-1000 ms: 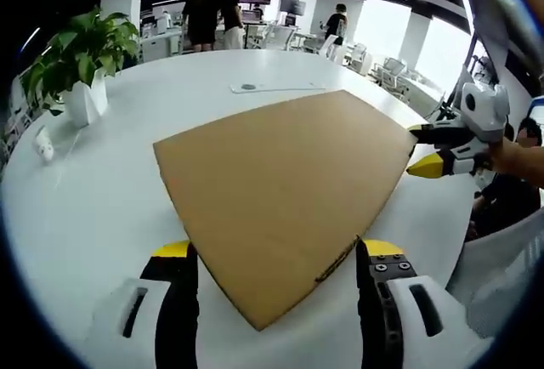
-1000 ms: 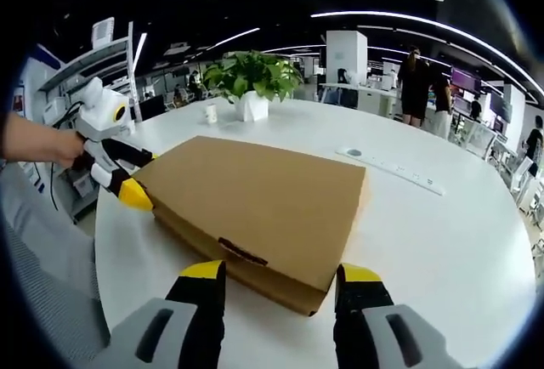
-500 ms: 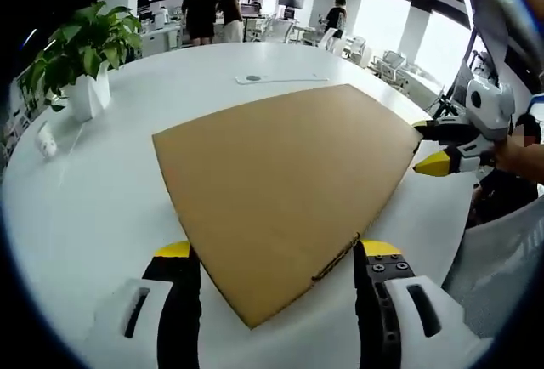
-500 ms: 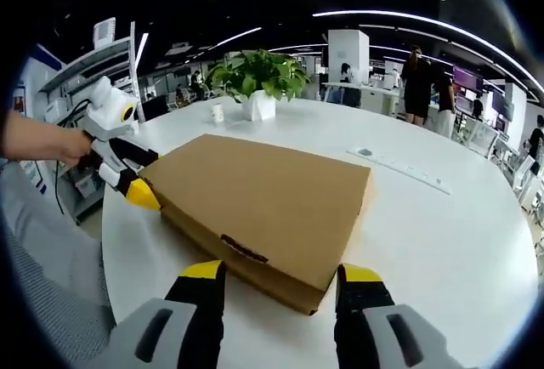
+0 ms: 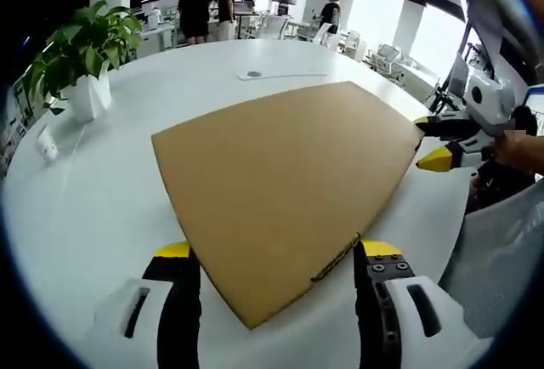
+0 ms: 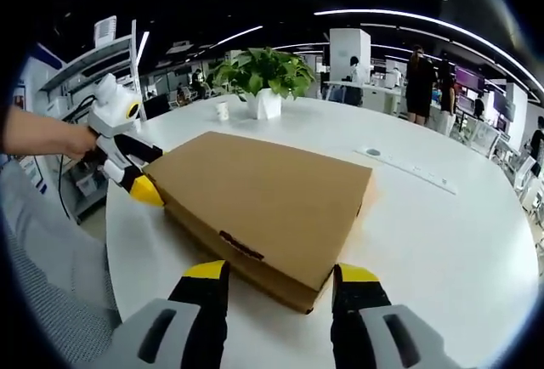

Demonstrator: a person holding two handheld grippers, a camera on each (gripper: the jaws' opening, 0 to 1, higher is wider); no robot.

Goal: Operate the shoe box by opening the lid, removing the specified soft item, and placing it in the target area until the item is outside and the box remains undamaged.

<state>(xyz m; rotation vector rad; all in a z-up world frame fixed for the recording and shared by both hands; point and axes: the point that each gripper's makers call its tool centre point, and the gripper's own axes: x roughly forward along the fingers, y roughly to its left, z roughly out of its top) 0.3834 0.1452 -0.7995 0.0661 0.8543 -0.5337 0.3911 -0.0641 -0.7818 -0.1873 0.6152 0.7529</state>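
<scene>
The white round worktop carries everything, running out toward an open office at 12 o'clock, where people stand among desks.

The closed brown cardboard shoe box lies flat on the worktop with its lid down. In the left gripper view it spreads from the centre toward 3 o'clock, and one corner points down to 6 o'clock, between that view's own fingers. In the right gripper view the shoe box sits at the centre, its near corner dropping toward 6 o'clock, and a dark slot shows on the side wall facing 7 o'clock.

The left gripper rises at 6 o'clock in its own view, its black, yellow-tipped fingers wide apart on either side of the box's near corner, gripping nothing. In the right gripper view the left gripper comes in at 9 o'clock, held by a hand, its yellow tip at the box's far left corner.

The right gripper stands at 6 o'clock in its own view, fingers spread wide on either side of the near corner, empty. In the left gripper view the right gripper shows at 3 o'clock, fingers parted just beside the box's corner; actual contact cannot be told.

A potted plant in a white pot stands at 10 o'clock. A flat white strip lies beyond the box at 12 o'clock. A small white object sits at 9 o'clock near the plant.
</scene>
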